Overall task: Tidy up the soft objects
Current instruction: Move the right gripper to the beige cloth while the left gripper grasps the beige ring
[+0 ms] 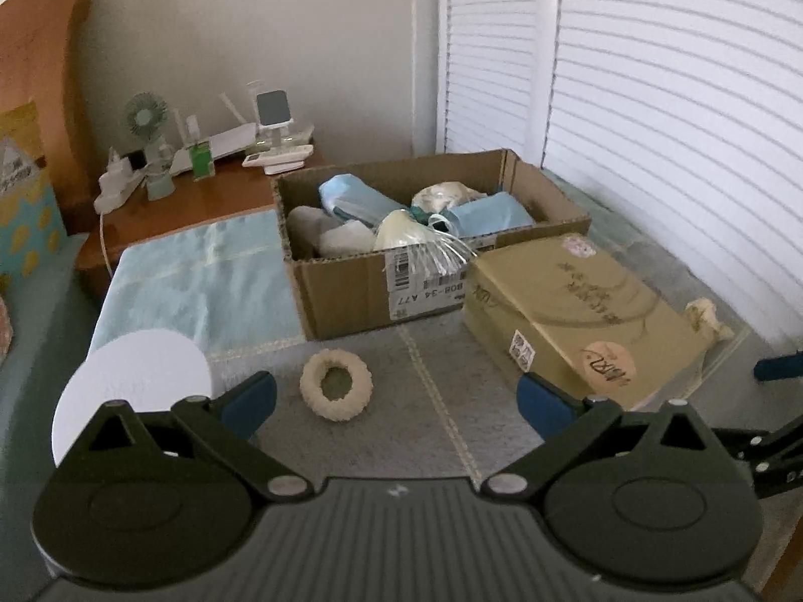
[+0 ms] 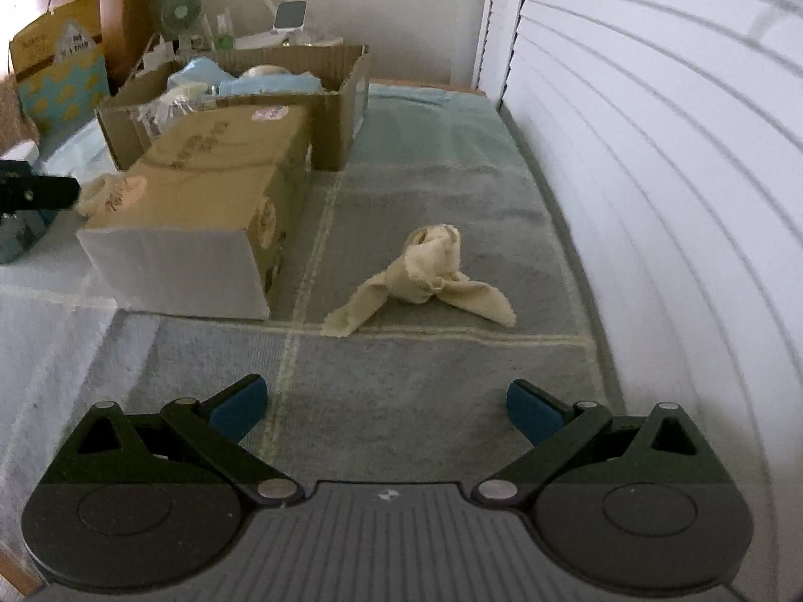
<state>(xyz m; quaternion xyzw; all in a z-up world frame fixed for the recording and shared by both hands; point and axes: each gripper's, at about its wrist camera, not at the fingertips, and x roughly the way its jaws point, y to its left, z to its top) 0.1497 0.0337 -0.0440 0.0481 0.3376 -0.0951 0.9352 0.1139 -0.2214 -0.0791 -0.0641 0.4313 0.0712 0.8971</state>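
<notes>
A fluffy cream ring (image 1: 336, 385) lies on the grey blanket just ahead of my left gripper (image 1: 396, 404), which is open and empty. Behind it stands an open cardboard box (image 1: 351, 286) holding several soft items in blue, white and cream. A crumpled cream cloth (image 2: 426, 271) lies on the blanket ahead of my right gripper (image 2: 386, 409), also open and empty. The same cloth (image 1: 707, 316) peeks out past the closed box in the left wrist view. The open box (image 2: 331, 120) shows far left in the right wrist view.
A closed tan box (image 1: 577, 316) (image 2: 201, 215) lies beside the open one. A white disc (image 1: 130, 391) rests at the left. A wooden nightstand (image 1: 201, 195) with a small fan and gadgets stands behind. White louvred doors (image 2: 652, 200) run along the right.
</notes>
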